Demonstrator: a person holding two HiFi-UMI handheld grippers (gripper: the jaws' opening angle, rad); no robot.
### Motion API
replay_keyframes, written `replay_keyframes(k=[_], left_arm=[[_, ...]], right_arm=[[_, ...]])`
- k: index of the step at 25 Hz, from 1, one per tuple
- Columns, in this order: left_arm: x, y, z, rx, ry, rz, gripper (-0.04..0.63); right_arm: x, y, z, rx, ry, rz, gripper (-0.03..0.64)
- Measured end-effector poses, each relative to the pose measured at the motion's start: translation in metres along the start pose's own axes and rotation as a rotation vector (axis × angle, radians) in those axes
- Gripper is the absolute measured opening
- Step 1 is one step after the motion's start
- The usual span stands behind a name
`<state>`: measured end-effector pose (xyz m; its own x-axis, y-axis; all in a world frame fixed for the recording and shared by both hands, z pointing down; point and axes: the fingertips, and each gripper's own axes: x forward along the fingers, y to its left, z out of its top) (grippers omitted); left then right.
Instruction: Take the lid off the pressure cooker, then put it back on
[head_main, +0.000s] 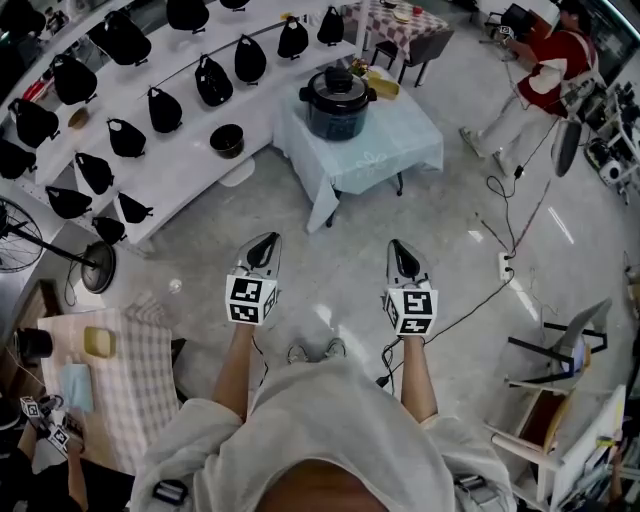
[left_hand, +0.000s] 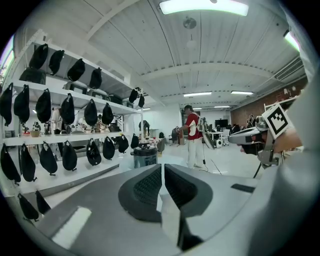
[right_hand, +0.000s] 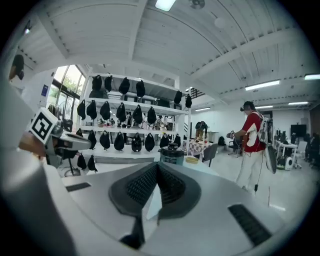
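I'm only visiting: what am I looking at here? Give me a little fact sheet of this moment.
Cooker: dark round pressure cooker, lid on, standing on the table with a light blue cloth
Left tongs: shut, empty, well short of the cooker
Right tongs: shut, empty, beside the left pair
Bystander: person in a red top, beyond the table
Wall: white shelves hung with black bags

Open floor ahead, things at the sides

The bare floor (head_main: 330, 260) between us and the small table (head_main: 400, 140) is wide open for us. The pressure cooker (head_main: 338, 100) stands on the table. On our left stands a long white shelf (head_main: 190, 165) full of black bags (head_main: 165, 110). On our right a cable (head_main: 512, 238) lies on the floor, and a person (head_main: 540, 80) stands further off.
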<state>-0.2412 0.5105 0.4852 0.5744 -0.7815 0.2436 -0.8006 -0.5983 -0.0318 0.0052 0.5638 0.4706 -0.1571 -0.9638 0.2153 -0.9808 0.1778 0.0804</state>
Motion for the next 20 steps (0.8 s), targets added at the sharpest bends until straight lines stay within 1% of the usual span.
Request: replay_keyframes(k=[2, 3, 4, 5, 6, 8, 12, 20], left_arm=[[0.001, -0.006, 0.001, -0.011, -0.007, -0.027, 0.032], [0.003, -0.009, 0.001, -0.024, -0.006, -0.046, 0.076], [0.005, -0.013, -0.001, -0.036, 0.001, -0.065, 0.183], [0.007, -0.016, -0.003, -0.042, 0.01, -0.082, 0.275], [0.009, -0.021, -0.005, -0.042, 0.02, -0.097, 0.298], [0.01, -0.029, -0.009, -0.036, 0.037, -0.117, 0.326], [0.013, -0.041, -0.01, -0.038, 0.035, -0.135, 0.333], [0.026, -0.056, -0.009, -0.031, 0.02, -0.107, 0.333]], right_arm=[[-0.002, 0.004, 0.003, 0.032, -0.03, 0.039, 0.002], [-0.003, 0.007, 0.004, 0.046, -0.039, 0.068, 0.004], [-0.002, 0.011, 0.004, 0.059, -0.04, 0.1, 0.07], [0.0, 0.015, 0.003, 0.068, -0.036, 0.129, 0.199], [0.001, 0.017, 0.001, 0.07, -0.032, 0.148, 0.293], [0.001, 0.02, -0.001, 0.063, -0.029, 0.158, 0.304], [0.002, 0.014, -0.004, 0.052, -0.025, 0.156, 0.307], [0.008, -0.004, -0.012, 0.038, -0.016, 0.19, 0.307]])
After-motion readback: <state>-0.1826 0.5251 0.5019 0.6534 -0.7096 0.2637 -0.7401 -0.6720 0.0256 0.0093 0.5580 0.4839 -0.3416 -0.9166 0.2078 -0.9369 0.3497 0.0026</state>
